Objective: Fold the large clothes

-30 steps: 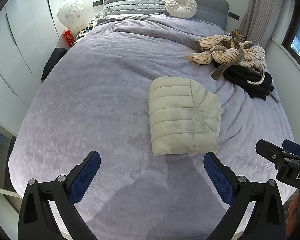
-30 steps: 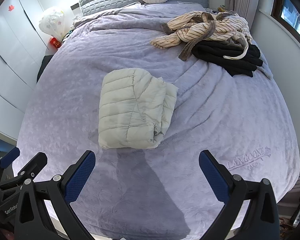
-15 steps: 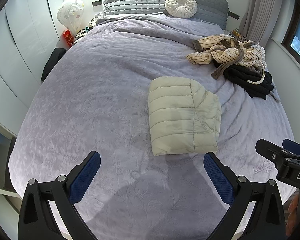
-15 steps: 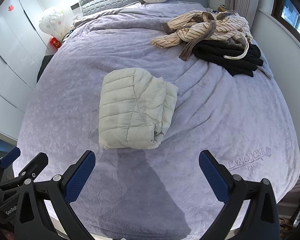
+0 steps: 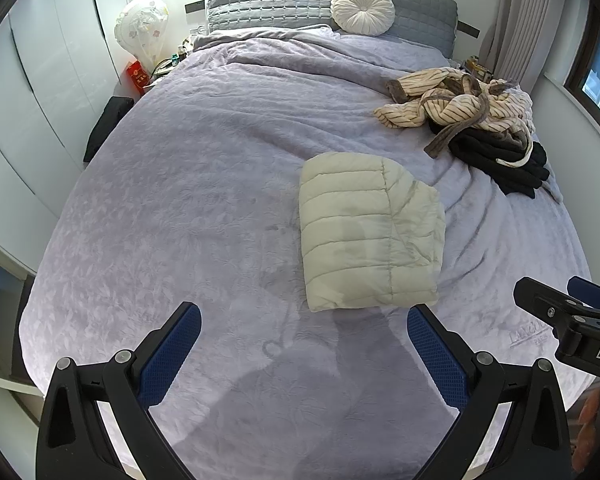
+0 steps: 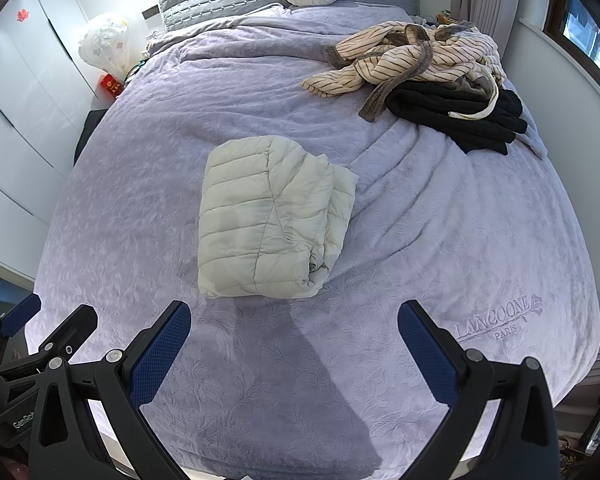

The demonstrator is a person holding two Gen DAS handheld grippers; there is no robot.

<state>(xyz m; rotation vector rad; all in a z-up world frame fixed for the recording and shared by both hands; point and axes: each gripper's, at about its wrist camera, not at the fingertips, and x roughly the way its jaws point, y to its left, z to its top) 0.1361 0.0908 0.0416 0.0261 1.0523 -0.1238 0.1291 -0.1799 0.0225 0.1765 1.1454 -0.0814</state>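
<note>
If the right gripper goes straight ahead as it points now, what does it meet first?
Most likely the bedspread, just right of the folded puffer jacket; the right gripper is open and empty. Depth is uncertain.

Bare bedspread (image 6: 440, 240) between jacket (image 6: 268, 220), clothes pile (image 6: 432, 80).

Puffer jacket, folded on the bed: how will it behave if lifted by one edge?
The jacket is quilted and puffy, so probably light. Loose layers show along its right edge; it would likely flop open. The shell looks smooth, perhaps slippery.
</note>
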